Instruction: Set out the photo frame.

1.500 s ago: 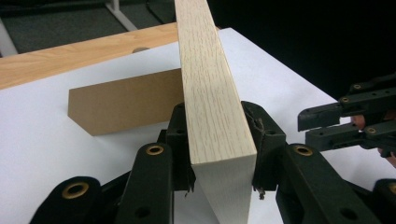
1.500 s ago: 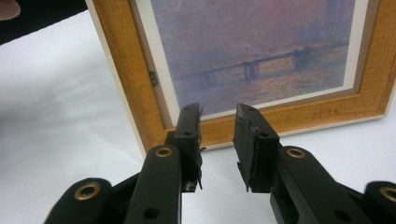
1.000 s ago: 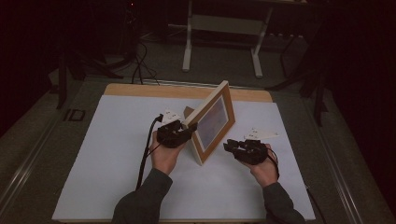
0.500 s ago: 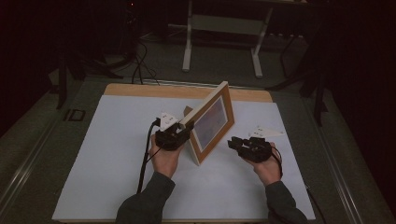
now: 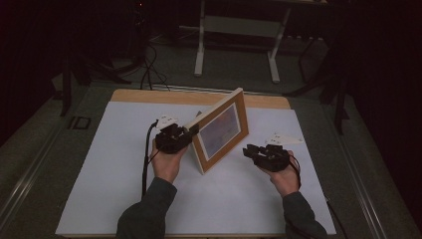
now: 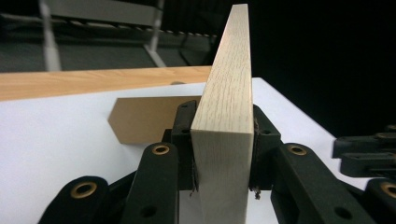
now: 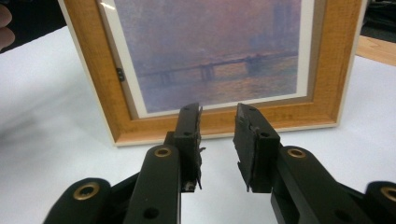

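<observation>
Wooden frame upright on white sheet, side edge pinched in left gripper; right gripper near its front, jaws apart, empty. Likely to tip backward if released early, with brown prop lying flat behind, not yet bracing.

Dim room, bright tabletop, soft shadows

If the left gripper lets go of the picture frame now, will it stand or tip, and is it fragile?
The picture frame is probably rigid: its thick wooden edge sits straight between the left gripper's jaws. It stands upright on one edge, with a brown back stand showing behind, so it may stay up, yet a nudge could topple it. If the front is glazed, treat it as breakable.
</observation>
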Motion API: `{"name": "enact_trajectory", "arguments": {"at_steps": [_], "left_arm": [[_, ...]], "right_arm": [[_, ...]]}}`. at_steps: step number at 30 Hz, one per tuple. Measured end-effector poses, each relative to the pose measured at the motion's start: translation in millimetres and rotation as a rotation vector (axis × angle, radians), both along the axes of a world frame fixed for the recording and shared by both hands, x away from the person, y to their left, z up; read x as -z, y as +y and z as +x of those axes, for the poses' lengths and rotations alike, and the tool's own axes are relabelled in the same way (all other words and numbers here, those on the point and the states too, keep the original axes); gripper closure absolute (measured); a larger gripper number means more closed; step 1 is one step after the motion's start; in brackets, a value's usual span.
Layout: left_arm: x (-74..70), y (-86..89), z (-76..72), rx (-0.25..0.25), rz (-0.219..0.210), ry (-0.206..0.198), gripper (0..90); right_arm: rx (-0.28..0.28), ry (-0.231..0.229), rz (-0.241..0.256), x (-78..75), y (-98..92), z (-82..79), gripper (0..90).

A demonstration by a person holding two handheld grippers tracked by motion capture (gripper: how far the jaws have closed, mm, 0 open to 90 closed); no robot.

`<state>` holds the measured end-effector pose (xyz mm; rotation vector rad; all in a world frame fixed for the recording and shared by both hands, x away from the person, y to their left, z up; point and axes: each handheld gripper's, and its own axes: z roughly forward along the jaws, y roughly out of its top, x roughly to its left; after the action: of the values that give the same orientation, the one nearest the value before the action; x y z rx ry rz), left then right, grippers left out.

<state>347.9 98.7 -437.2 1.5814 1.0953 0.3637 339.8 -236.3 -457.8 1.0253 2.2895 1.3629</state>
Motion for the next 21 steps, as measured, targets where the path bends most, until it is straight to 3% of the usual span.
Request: {"name": "enact_trajectory", "arguments": {"at_steps": [8, 14, 21], "left_arm": [[-0.4, 18.5, 12.9, 0.129, -0.041, 0.048, 72.2], [0.4, 25.4, 19.9, 0.189, -0.068, 0.078, 72.3], [0.4, 28.7, 24.2, 0.234, -0.071, 0.088, 72.2]], "right_arm": [[0.013, 0.006, -0.013, -2.7, -0.3, 6.5, 70.2], [0.024, 0.005, -0.017, -5.8, 0.0, 13.1, 69.9], [0.038, 0.007, -0.041, -8.4, -1.2, 22.2, 69.9]]}}
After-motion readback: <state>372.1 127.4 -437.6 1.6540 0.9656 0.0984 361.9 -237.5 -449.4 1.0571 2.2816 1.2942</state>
